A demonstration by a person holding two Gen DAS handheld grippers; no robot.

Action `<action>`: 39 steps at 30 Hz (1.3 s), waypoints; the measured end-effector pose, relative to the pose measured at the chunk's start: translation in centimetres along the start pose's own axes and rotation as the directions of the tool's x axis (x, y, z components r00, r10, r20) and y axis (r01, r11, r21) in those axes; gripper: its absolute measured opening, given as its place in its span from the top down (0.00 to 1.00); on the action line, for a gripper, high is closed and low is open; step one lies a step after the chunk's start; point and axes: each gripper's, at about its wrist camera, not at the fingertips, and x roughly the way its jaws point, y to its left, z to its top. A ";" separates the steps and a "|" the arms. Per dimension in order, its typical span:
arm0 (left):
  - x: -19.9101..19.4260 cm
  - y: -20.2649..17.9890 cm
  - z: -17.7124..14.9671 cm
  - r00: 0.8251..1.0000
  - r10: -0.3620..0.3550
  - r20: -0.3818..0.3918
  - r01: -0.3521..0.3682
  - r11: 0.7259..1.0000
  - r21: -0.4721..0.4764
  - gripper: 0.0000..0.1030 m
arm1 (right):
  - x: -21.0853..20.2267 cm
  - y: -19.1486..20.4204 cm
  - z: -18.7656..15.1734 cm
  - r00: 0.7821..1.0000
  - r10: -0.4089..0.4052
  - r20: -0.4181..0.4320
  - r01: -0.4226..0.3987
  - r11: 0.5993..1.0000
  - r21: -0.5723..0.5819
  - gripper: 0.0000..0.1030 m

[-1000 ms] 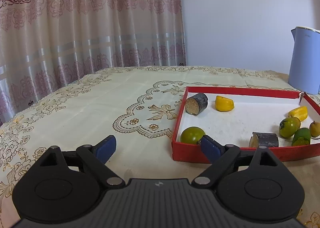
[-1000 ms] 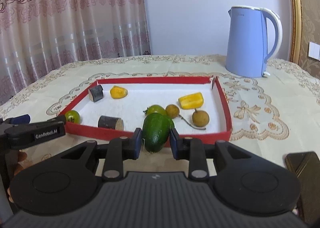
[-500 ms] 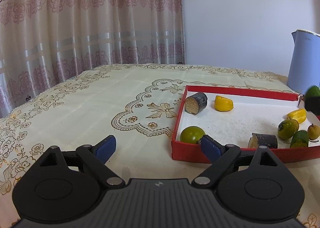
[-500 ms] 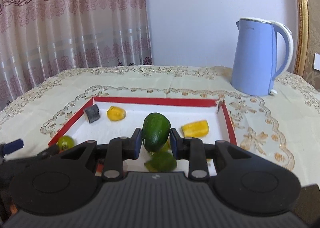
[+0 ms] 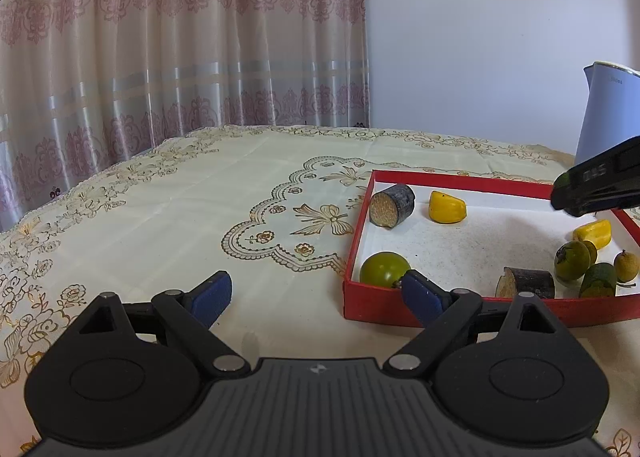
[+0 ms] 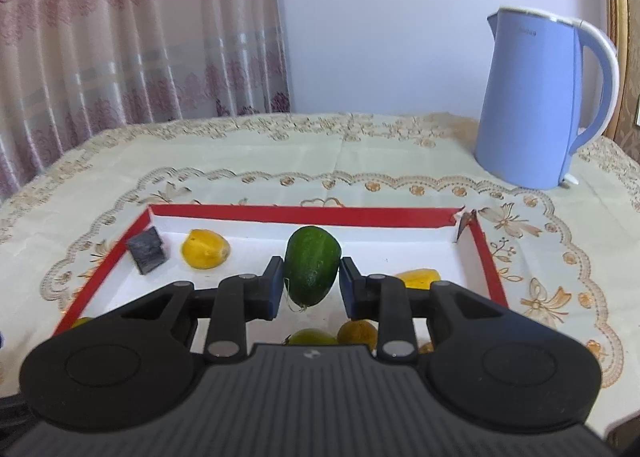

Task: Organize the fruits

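Two claws show. Left claw [image 5: 316,293] sits low and level over the tabletop [image 5: 200,197], its fingers spread wide with nothing between them, its right fingertip at the near-left corner of the red tray [image 5: 460,311]. Right claw [image 6: 311,284] hovers level above the tray, pinching a green cucumber piece [image 6: 312,265] upright.
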 end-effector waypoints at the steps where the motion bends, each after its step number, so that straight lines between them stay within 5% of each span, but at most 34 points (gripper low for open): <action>1: 0.0 0.0 0.0 1.000 -0.001 -0.001 0.001 1.000 -0.002 0.10 | 0.5 0.0 0.0 1.000 -0.003 -0.011 0.003 1.000 0.002 0.73; 11: 0.1 0.0 0.0 1.000 -0.001 -0.003 0.001 1.000 -0.005 0.09 | 3.0 1.3 -0.4 0.998 -0.014 -0.054 0.013 1.000 -0.021 0.73; 25: 0.1 0.0 0.0 1.000 0.000 -0.003 0.000 1.000 -0.003 0.09 | 1.3 1.8 -0.1 1.000 -0.008 -0.022 0.007 0.999 -0.040 0.65; 31: 0.1 0.0 0.0 1.000 -0.001 -0.004 0.001 1.000 -0.005 0.09 | -1.6 1.1 -1.1 1.000 0.000 0.022 0.001 0.999 -0.038 0.51; 35: 0.1 0.0 0.0 1.000 -0.001 -0.005 0.001 1.000 -0.006 0.09 | -4.6 1.0 -3.0 0.998 -0.003 0.067 0.007 0.998 -0.055 0.23; 39: 0.1 0.0 0.0 1.000 -0.001 -0.005 0.001 1.000 -0.006 0.09 | -8.1 0.6 -5.4 0.992 -0.028 0.124 0.037 0.997 -0.071 0.08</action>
